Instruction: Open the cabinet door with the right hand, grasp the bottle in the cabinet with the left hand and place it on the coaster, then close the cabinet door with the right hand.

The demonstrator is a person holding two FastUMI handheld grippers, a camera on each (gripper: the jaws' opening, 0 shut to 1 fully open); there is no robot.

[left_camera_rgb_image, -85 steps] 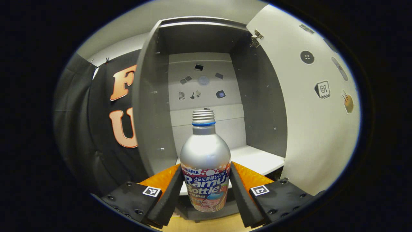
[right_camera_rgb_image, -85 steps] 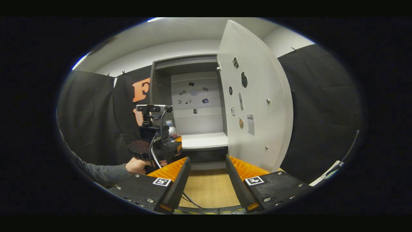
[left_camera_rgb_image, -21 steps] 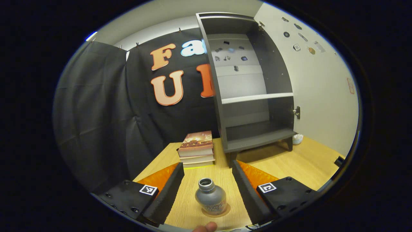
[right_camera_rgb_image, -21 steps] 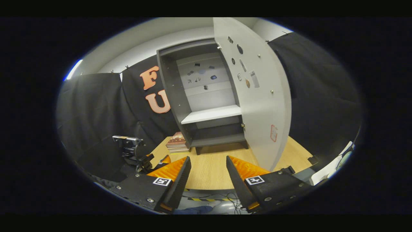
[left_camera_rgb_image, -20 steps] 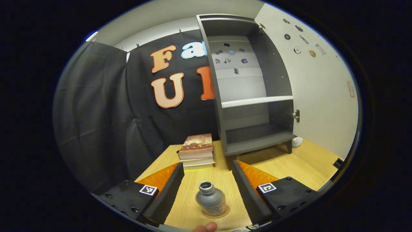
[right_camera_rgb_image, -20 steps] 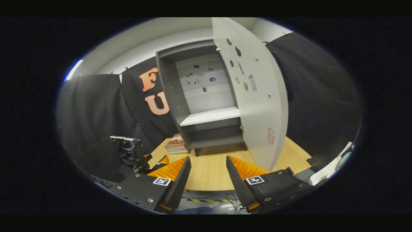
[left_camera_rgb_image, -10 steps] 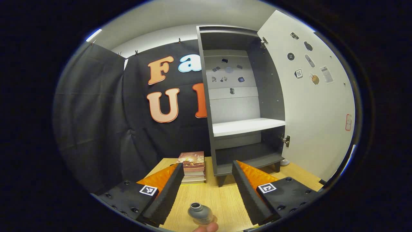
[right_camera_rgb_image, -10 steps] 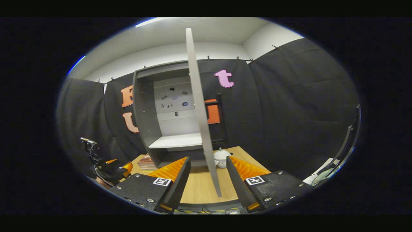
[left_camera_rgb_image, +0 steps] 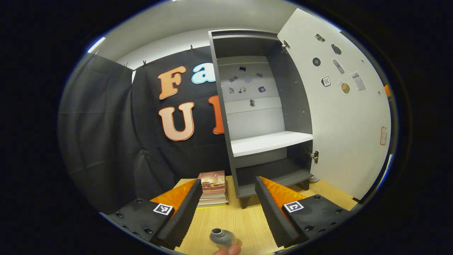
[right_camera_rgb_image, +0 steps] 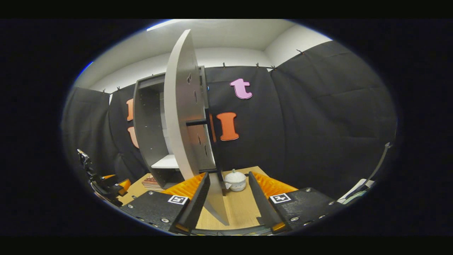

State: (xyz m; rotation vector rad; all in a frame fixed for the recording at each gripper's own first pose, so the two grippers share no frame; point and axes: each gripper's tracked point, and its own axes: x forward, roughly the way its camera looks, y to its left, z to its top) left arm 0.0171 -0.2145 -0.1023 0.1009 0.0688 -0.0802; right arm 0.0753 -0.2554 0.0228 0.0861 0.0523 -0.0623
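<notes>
The silver bottle (left_camera_rgb_image: 221,236) stands upright on a brown coaster (left_camera_rgb_image: 239,243) on the wooden table, low in the left gripper view. My left gripper (left_camera_rgb_image: 226,212) hangs open above and behind it, touching nothing. The grey cabinet (left_camera_rgb_image: 226,106) stands open, its white door (left_camera_rgb_image: 347,106) swung out to the right. In the right gripper view I see the door (right_camera_rgb_image: 180,117) from its outer side, with its dark handle (right_camera_rgb_image: 196,122). The door's lower corner reaches between the fingers of my open right gripper (right_camera_rgb_image: 226,198); I cannot tell whether they touch. The left gripper (right_camera_rgb_image: 106,186) shows far left.
A stack of books (left_camera_rgb_image: 212,187) lies on the table (left_camera_rgb_image: 244,219) left of the cabinet's foot. A white lidded pot (right_camera_rgb_image: 235,180) sits on the table behind the door. A fingertip (left_camera_rgb_image: 226,250) pokes in beside the bottle. The white cabinet shelf (left_camera_rgb_image: 269,141) is bare.
The left gripper has let go of the bottle on the coaster and drawn back. The right gripper has swung round to the door's outer side, and the door's edge now lies between its fingers.
</notes>
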